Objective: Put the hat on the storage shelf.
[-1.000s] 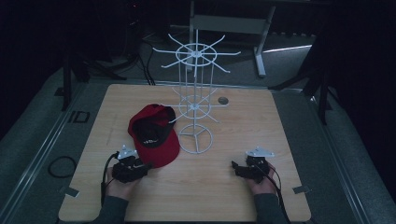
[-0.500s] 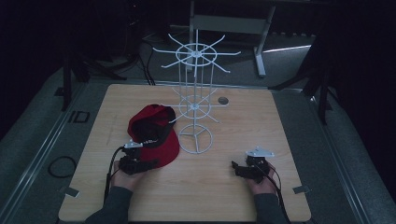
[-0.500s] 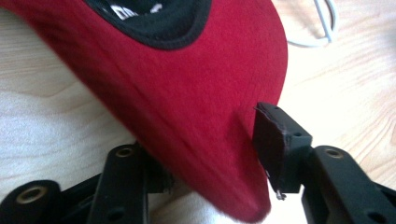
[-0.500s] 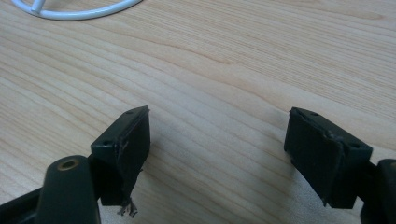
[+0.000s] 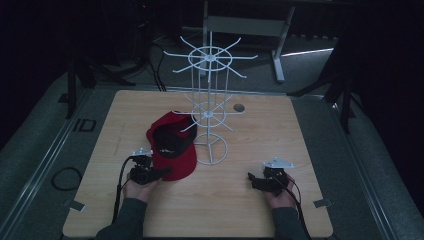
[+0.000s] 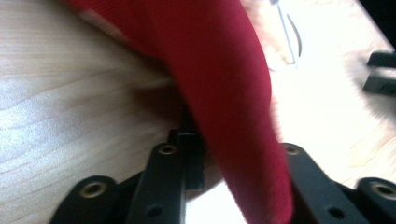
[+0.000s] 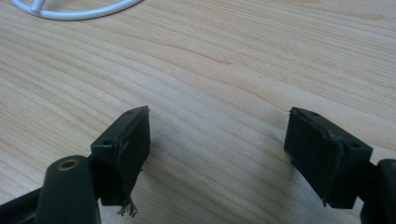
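Now I'd work from the table inward: the white wire rack stands mid-table, and the red cap lies on the wood just left of its base ring. My left gripper has just been closing, and its jaws now pinch the cap's brim. I'd lift slowly, keeping the brim clear of the prongs. My right gripper rests wide open, holding nothing. The cap's small white logo is probably lettering, but unreadable.
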